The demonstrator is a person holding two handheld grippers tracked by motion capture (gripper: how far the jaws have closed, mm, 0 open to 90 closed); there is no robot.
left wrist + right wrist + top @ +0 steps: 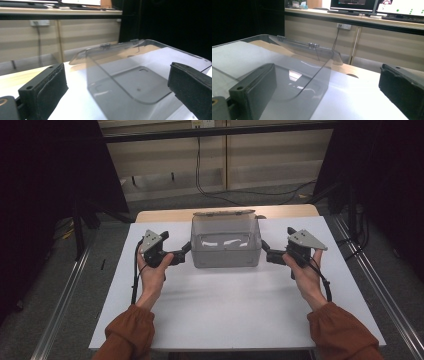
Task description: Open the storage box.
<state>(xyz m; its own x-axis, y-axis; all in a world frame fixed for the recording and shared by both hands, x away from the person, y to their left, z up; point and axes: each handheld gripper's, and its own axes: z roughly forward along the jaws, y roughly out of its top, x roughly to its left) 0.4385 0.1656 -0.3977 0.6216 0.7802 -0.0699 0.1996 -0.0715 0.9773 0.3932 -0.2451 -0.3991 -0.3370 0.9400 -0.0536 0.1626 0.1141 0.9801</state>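
A clear plastic box (226,251) stands at the middle back of the white table top (225,305), its hinged lid (224,213) folded open behind it. My left gripper (186,249) is at the box's left side, and my right gripper (265,248) is at its right side. In the left gripper view the left gripper (117,91) is open, with the box's near corner (120,97) between the wide-apart jaws. In the right gripper view the right gripper (327,92) is open too, and the clear box wall (294,82) covers its left jaw. I cannot tell whether either gripper touches the box.
The white top lies on a wooden table (165,214) with metal rails (65,300) along both sides. Cables (210,185) hang by the panelled wall behind. A desk with monitors (352,5) stands further off.
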